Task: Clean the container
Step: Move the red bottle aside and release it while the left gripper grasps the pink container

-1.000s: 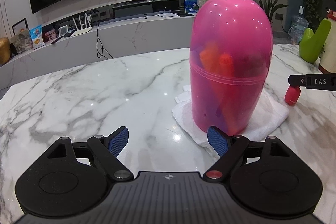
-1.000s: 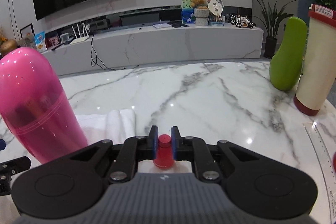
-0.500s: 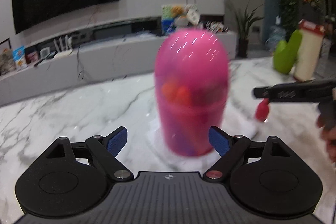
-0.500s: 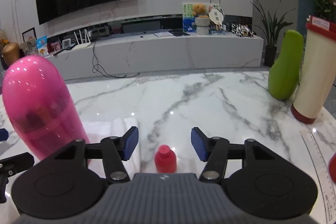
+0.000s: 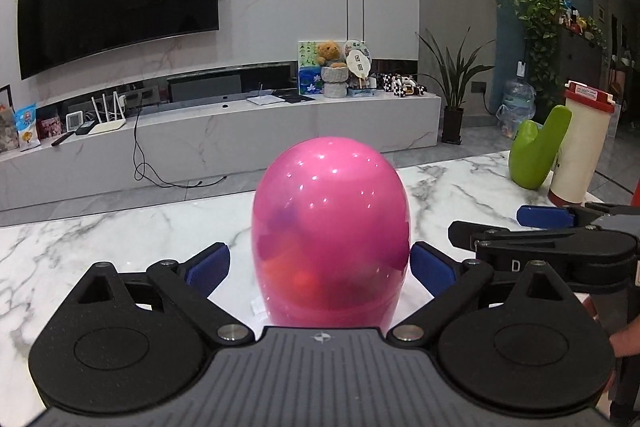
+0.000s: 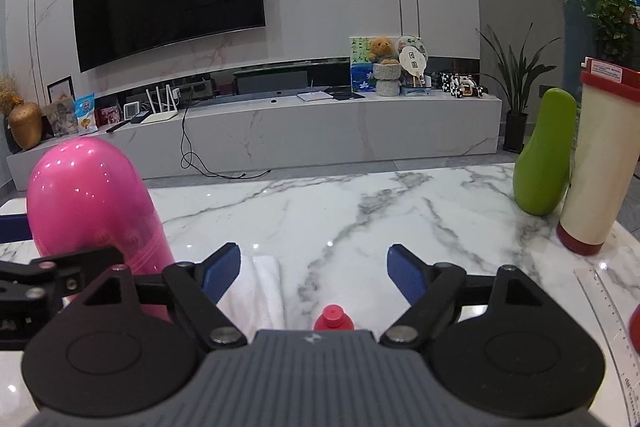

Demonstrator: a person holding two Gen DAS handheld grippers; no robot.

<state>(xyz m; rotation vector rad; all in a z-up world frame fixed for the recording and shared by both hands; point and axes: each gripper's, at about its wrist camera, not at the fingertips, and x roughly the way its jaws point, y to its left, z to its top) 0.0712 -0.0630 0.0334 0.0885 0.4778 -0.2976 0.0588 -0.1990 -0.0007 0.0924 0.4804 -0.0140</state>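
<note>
A pink capsule-shaped container (image 5: 332,227) stands upright on a folded white towel (image 6: 256,291), with blurred orange and red shapes showing through its wall. My left gripper (image 5: 320,267) has the container between its blue pads. The jaws are opening: the left pad stands clear of the container and the right pad is at its edge. My right gripper (image 6: 315,273) is just to the container's right. Its jaws are opening, and a small red bottle (image 6: 333,319) stands free on the table between its fingers, close to the gripper body.
The marble table (image 6: 360,211) carries a green curved vase (image 6: 544,155) and a cream canister with a red lid (image 6: 600,163) at the far right. A clear ruler (image 6: 612,311) lies at the right edge. A hand (image 5: 624,339) holds the right gripper.
The right gripper let go of the small red bottle and spread its fingers wide. The left gripper swung in and rose, so the pink container now sits between its slightly wider fingers.
</note>
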